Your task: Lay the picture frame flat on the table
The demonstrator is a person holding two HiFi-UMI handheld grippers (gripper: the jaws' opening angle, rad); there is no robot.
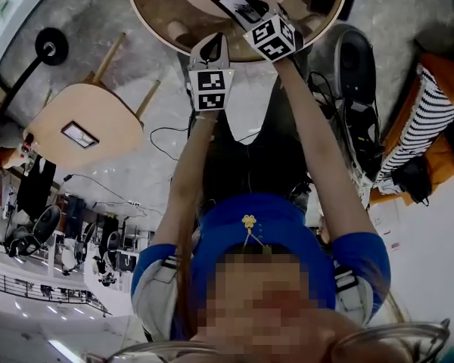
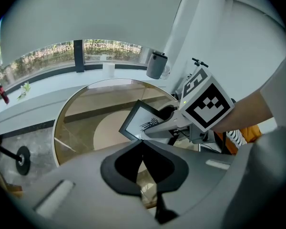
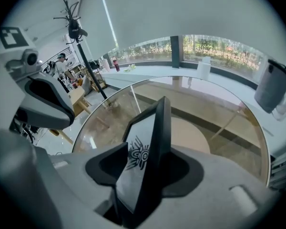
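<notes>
The picture frame point(image 1: 240, 6) is black with a white picture and a dark emblem. It stands tilted over the round glass table point(image 1: 147, 13). In the right gripper view the picture frame point(image 3: 145, 161) sits edge-on between my right gripper's point(image 3: 148, 180) jaws, which stand apart and do not press on it. The left gripper view shows that frame point(image 2: 139, 119) with the right gripper point(image 2: 155, 126) at its lower right edge. My left gripper point(image 2: 143, 144) is shut with nothing in it, held near the table's edge, just left of the right gripper point(image 1: 253, 15).
A wooden stool point(image 1: 83, 123) with a small frame on it stands to the left on the floor, near a floor lamp base point(image 1: 51, 48). A black round device point(image 1: 356, 63) and a striped cushion point(image 1: 424, 127) lie to the right. Cables run over the floor.
</notes>
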